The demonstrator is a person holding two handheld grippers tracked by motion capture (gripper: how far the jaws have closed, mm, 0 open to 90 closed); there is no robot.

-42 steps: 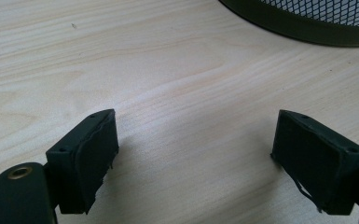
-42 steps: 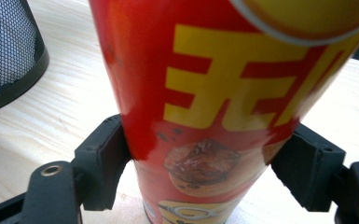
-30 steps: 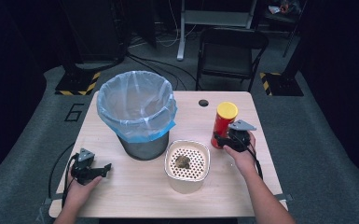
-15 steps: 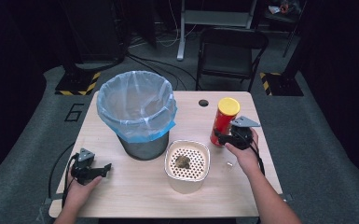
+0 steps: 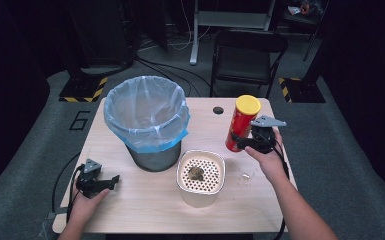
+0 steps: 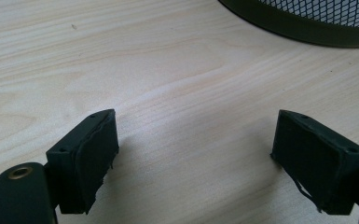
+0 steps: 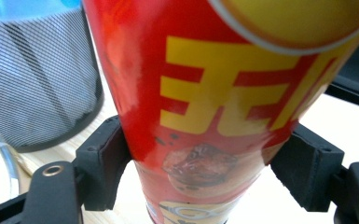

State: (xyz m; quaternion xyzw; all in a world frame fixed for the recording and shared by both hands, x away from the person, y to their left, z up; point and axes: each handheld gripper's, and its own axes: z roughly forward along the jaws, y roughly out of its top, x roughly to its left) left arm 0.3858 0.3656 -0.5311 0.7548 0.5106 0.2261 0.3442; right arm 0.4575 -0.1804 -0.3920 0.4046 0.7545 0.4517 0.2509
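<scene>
Fingers of our right gripper sit closed against both flanks of the red canister, low on its body, pads pressed to the wall on either side. Our left gripper rests near the table's front left corner, jaws spread wide with nothing between them, bare wood showing in its own view.

Canister location: right side of the table, well apart from the lined waste bin and just behind and to the right of the white perforated container. From above it leans slightly toward the left; we cannot tell whether its base touches the wood.

Handling, our judgement: a tall, thin-walled tube, probably cardboard with a glossy skin. Likely light, lighter still if part empty. Stiff along its length but it would dent under a hard squeeze. The shiny wrap looks slick, so moderate pressure across the full pad is better than a pinch. A grip this low leaves much of the height above the jaws, so it may tip or swing when lifted; holding nearer mid-body would steady it.

Looks: bright red wall, large yellow characters, a printed picture of a brown snack lower down, a round yellow lid on top. A small scrap lies on the wood near our right hand.
</scene>
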